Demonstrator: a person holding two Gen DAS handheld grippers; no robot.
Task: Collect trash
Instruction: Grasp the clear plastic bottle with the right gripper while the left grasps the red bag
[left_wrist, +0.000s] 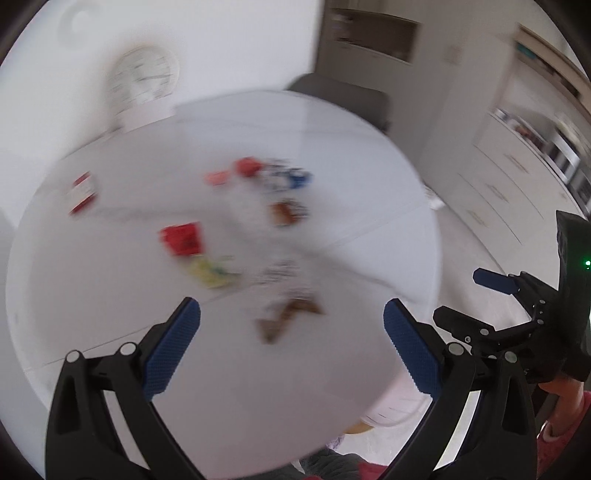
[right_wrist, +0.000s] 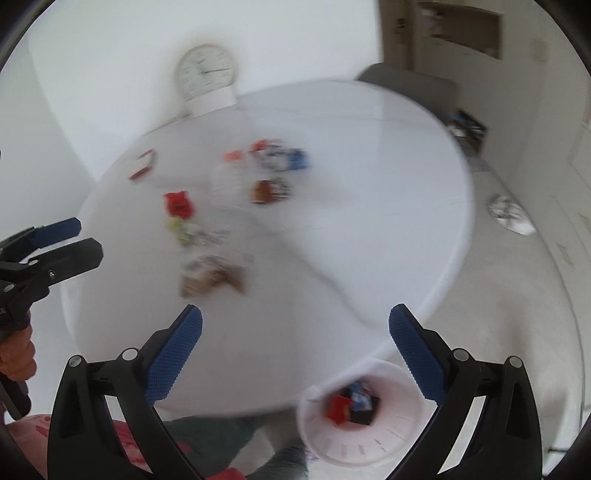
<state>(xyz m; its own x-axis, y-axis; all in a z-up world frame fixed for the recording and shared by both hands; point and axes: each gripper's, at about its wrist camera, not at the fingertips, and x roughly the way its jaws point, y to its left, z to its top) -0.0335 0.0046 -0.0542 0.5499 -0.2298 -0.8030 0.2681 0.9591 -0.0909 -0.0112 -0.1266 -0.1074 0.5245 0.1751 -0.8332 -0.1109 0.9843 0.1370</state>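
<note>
Both views are blurred by motion. Several wrappers lie on a round white table (left_wrist: 332, 155): a red wrapper (left_wrist: 183, 239), a yellow one (left_wrist: 210, 271), a brown one (left_wrist: 288, 317), a brown and white one (left_wrist: 290, 213), a blue and white one (left_wrist: 286, 177), and a red and white pack (left_wrist: 83, 192) at the far left. My left gripper (left_wrist: 291, 343) is open and empty above the near table edge. My right gripper (right_wrist: 295, 347) is open and empty. A white trash bin (right_wrist: 364, 410) on the floor beside the table holds red and blue wrappers.
A white clock (right_wrist: 206, 70) stands at the back of the table against the wall. A grey chair (left_wrist: 340, 92) stands behind the table. White cabinets (left_wrist: 509, 173) line the right side. Crumpled paper (right_wrist: 511, 214) lies on the floor at right.
</note>
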